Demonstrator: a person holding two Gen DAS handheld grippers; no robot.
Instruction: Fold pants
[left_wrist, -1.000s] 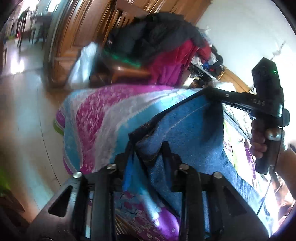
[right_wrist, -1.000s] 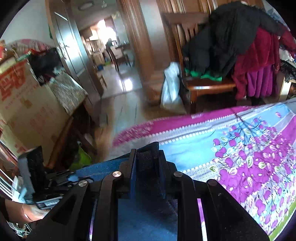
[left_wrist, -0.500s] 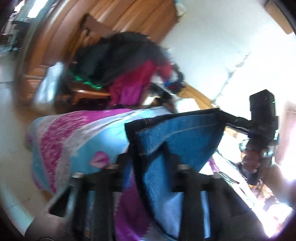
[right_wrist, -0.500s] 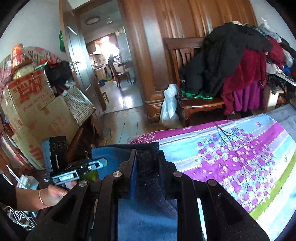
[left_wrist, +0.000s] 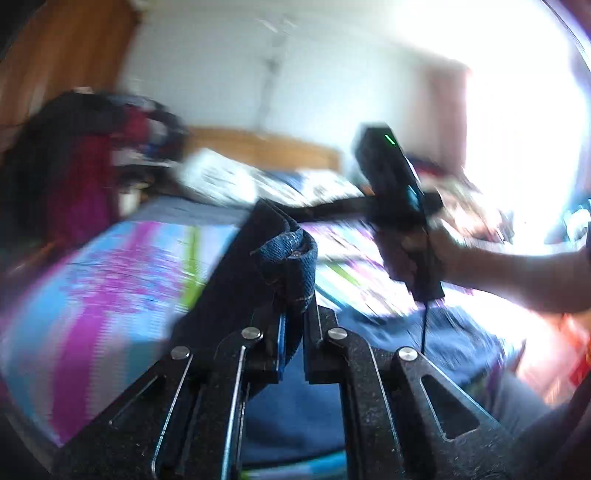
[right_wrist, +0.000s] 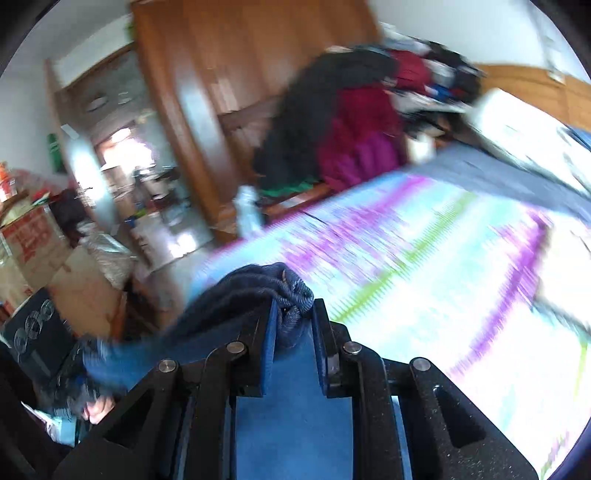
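Pink, blue and green stripes covered the bed (right_wrist: 424, 258), which filled the right side of the right wrist view and the lower left of the left wrist view. It was blurry in both. A pile of dark and red clothes (right_wrist: 351, 122) sat on a wooden chair at the top middle of the right wrist view.

The blue denim pants (left_wrist: 295, 398) were held up above the bed. Part of them lay on the bed at the lower right of the left wrist view. A thick edge of them was bunched near the middle of each picture.

The right gripper (right_wrist: 293, 325) sat at the bottom middle of its view. Its fingers (right_wrist: 267, 350) were squeezed together on a wad of the denim. The left gripper (left_wrist: 291, 332) sat at the bottom middle of its own view, and its fingers (left_wrist: 319, 343) were pinched on a rolled edge of the denim too. A person's hand (left_wrist: 424, 251) held the other tool at the right of the left wrist view.

It looked like the step was carrying one end of the pants over to make a fold. Next, both held corners would need to come down flat and level on the cloth below, edges lined up, before the fingers let go.
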